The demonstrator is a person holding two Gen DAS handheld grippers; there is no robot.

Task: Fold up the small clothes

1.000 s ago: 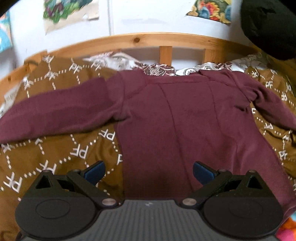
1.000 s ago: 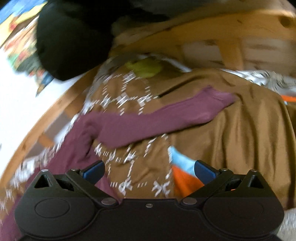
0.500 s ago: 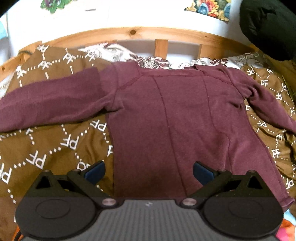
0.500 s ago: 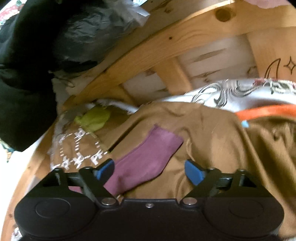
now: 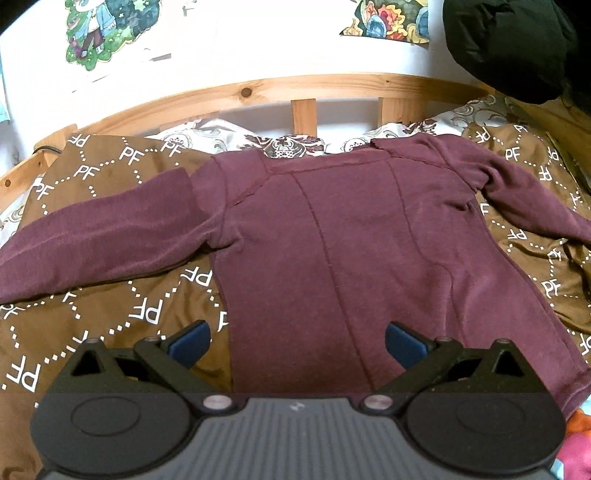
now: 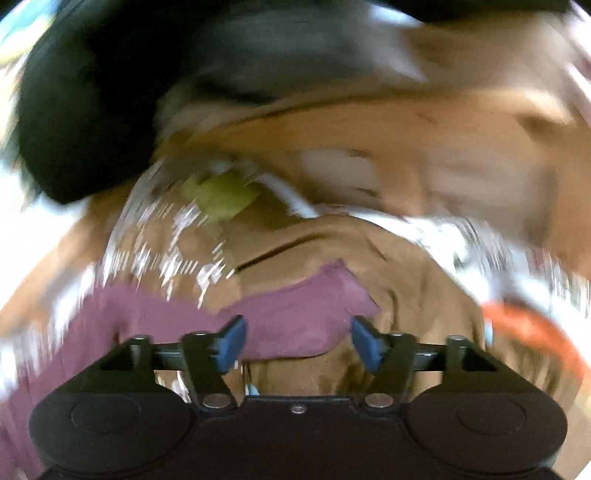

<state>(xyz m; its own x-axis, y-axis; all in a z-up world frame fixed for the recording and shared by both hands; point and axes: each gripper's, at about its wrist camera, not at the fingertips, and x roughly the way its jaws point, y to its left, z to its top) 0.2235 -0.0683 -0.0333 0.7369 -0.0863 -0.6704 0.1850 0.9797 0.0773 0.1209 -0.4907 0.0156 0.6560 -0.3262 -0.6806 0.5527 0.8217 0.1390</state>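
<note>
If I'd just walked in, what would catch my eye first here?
A maroon long-sleeved top lies spread flat, sleeves out, across a brown bedspread with white PF lettering. Behind it runs a curved pale wooden bed rail, with colourful pictures on the white wall above. A bulky black garment looms at upper right.

The left wrist view is taken from behind the left tool (image 5: 297, 341), tilted down toward the bed and facing the headboard (image 5: 258, 90) at 12 o'clock; the whole top (image 5: 332, 251) is taken in from near. The right wrist view is taken from behind the right tool (image 6: 297, 341), also tilted down, blurred, and held close over one sleeve (image 6: 295, 314). The top and the blanket (image 5: 110, 314) are shared by both views.
</note>
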